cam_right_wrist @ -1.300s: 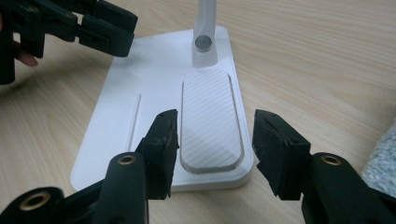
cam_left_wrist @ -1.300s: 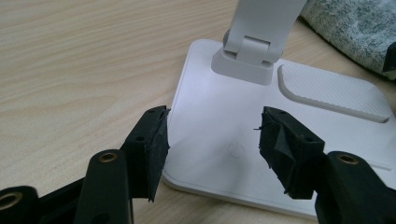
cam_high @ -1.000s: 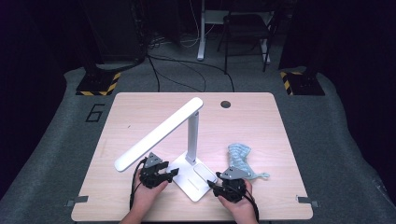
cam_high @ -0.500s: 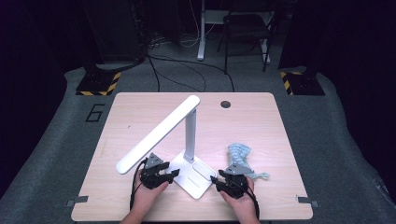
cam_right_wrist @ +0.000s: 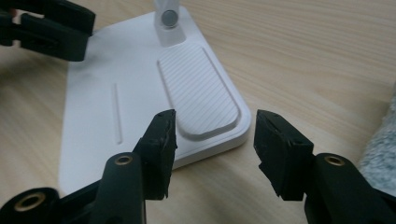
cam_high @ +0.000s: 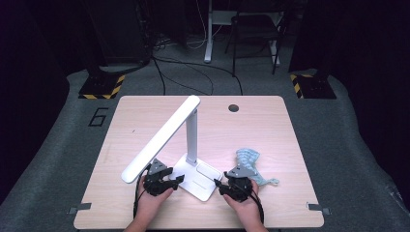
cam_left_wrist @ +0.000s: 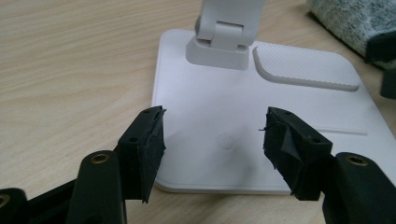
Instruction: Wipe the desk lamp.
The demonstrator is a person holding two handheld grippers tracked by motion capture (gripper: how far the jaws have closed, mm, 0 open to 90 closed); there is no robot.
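White desk lamp (cam_high: pixel 192 145) stands mid-table (cam_high: pixel 270 130), base (cam_high: pixel 198 178) toward the person, post upright, long head slanting down-left w/ its low end just above the L gripper. L gripper (cam_high: pixel 175 181) sits at the base's left near edge; R gripper (cam_high: pixel 221 185) at the base's right near corner; both hands come in from the bottom, low on the table. In L gripper view the jaws stand wide apart w/ nothing pinched: the flat base (cam_left_wrist: pixel 261 116) lies between and beyond the pads (cam_left_wrist: pixel 149 149), which don't press on it; a small round dimple shows on the base between them, the post's hinge block at top, a ribbed pad (cam_left_wrist: pixel 303 67) to its right. Those jaws have just been opening, gap clear of any grip. In R gripper view the jaws are also spread, pads (cam_right_wrist: pixel 163 149) not pressing anything; the base corner (cam_right_wrist: pixel 219 135) w/ the ribbed pad (cam_right_wrist: pixel 196 88) sits just ahead, partly between the tips, bare wood under the right one. These jaws have just been opening too. L gripper (cam_right_wrist: pixel 46 28) shows top-left there, over the base's far edge. Blue-grey cloth (cam_high: pixel 249 164) lies crumpled just right of the base, beside the R gripper; its fuzzy edge shows at the right rim of R gripper view (cam_right_wrist: pixel 380 154) and top-right of L gripper view (cam_left_wrist: pixel 355 18).
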